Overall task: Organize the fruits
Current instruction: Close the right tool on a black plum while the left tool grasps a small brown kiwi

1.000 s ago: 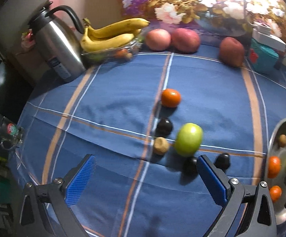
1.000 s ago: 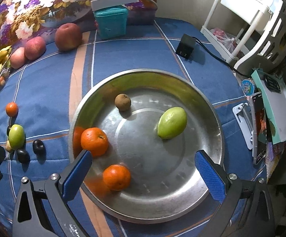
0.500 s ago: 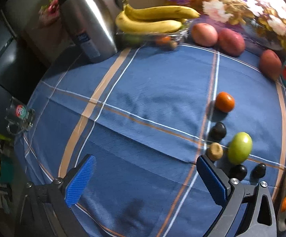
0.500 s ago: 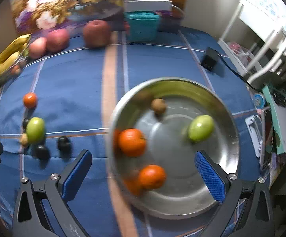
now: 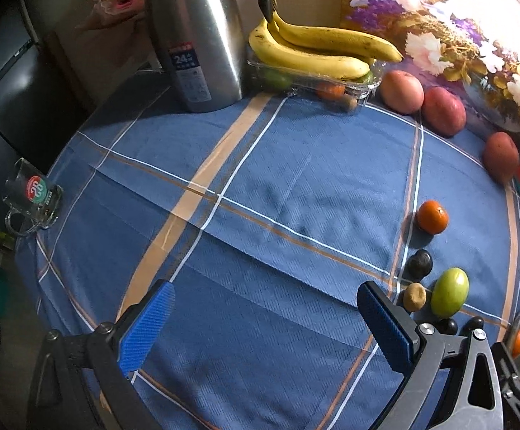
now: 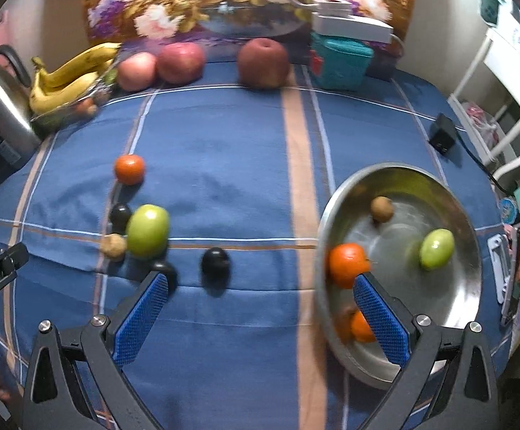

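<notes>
Loose fruit lies on the blue cloth: an orange [image 6: 129, 169], a green fruit [image 6: 148, 230], a small tan fruit [image 6: 113, 247] and three dark plums, one of them [image 6: 216, 264] just ahead of my right gripper [image 6: 260, 319]. That gripper is open and empty. A steel bowl [image 6: 468, 286] at right holds two oranges, a green fruit [image 6: 436, 249] and a small brown fruit. My left gripper [image 5: 263, 326] is open and empty over bare cloth, left of the same green fruit [image 5: 450, 297] and orange [image 5: 433, 216].
A steel kettle [image 5: 195, 36], bananas [image 5: 317, 50] on a clear tray, and three red apples [image 6: 263, 62] line the back. A teal box [image 6: 339, 61] and a black adapter [image 6: 442, 137] are back right. A glass mug [image 5: 32, 197] stands at the left table edge.
Both grippers have swung left. The bowl has slid to the right of the right view and the loose fruit to its middle. The left view now faces the kettle side.
</notes>
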Tool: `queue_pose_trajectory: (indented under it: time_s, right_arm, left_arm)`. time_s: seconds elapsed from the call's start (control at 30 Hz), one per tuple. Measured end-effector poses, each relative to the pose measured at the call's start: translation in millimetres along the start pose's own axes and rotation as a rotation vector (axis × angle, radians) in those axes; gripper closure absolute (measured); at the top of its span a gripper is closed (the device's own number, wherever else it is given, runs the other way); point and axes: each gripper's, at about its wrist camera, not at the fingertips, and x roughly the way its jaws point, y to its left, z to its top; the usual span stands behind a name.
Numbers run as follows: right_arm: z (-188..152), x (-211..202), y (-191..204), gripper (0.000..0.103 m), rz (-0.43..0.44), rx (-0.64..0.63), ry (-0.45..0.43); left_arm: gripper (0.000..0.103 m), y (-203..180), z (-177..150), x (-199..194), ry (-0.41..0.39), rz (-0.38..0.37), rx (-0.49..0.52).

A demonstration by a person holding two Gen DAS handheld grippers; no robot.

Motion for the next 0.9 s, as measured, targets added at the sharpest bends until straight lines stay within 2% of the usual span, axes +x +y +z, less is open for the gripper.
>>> queue_pose_trajectory:
  time_s: [0.13,0.3,0.43,0.57,0.73,0.9]
  right_arm:
    - [0.0,6.6,12.8,0.0,0.007,-0.016,0.012]
    - [1.8,10.0,19.1,0.0,0.025,-0.014,0.019]
    - [4.1,14.6,18.4,0.0,0.031,-0.005,0.012]
    - [7.0,22.2,16.1,0.0,0.049,0.012,0.019]
    - [10.0,32.0,7.3,0.0,0.074,0.06,0.04]
    - [11.3,40.1,1.8,0.0,0.098,0.089,0.06]
  left_arm:
    - [0.0,-3.6,0.2,3.1,0.004,-0.021,0.018]
    - [0.0,-14.6,-1.7,11.4,0.029,-0.097,0.025]
    - [0.0,-25.6,-1.3,9.1,-0.011,-0.14,0.037]
    - [0.0,-32.2,1.5,12.3,-0.017,-0.192,0.029]
    - [0.0,-46.7,1.2,25.6,0.039,-0.256,0.065]
    - [0.003,-65.2,-1.4,37.5,0.061,-0.261,0.124]
